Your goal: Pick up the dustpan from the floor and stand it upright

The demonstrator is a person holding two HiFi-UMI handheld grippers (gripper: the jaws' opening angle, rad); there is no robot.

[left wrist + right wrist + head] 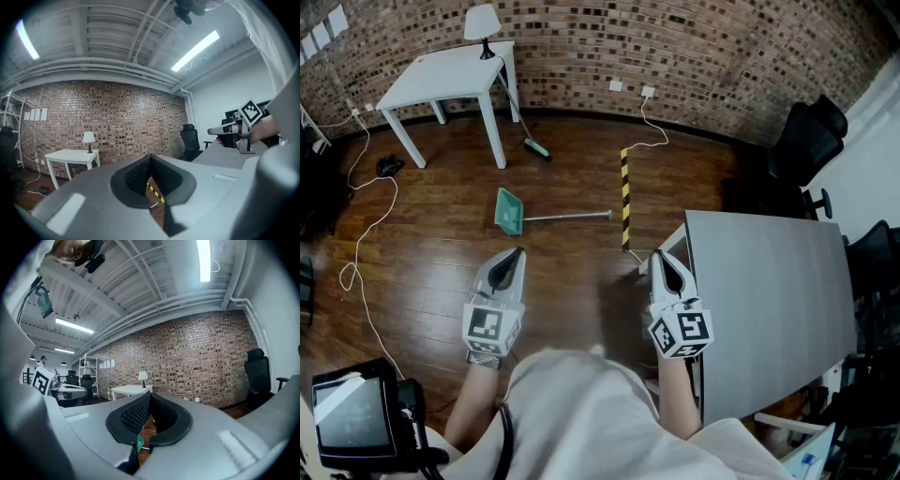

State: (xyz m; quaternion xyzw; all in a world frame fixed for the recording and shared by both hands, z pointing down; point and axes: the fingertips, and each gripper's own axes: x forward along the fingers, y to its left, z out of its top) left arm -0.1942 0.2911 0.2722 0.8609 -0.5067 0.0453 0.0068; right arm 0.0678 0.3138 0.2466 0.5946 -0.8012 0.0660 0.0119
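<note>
The left gripper (514, 253) and right gripper (660, 255) hold their jaws together, empty; the dustpan (508, 212) lies flat on the floor (431, 272), well ahead; better to spread 1 gripper's jaws, reach down, and clamp the handle (572, 217) near the pan.

White table (450, 77) with lamp (482, 22) by brick wall (675, 37), striped floor strip (625, 199), grey desk (769, 300), black chair (807, 139)

No legible text, brand or number appears in any view. The left gripper (514, 255) and right gripper (661, 258) each carry a cube bearing black-and-white square markers, not characters. The yellow-black striped strip (625, 197) on the floor bears no words. The wall sheets (323, 33) are too small to read.
</note>
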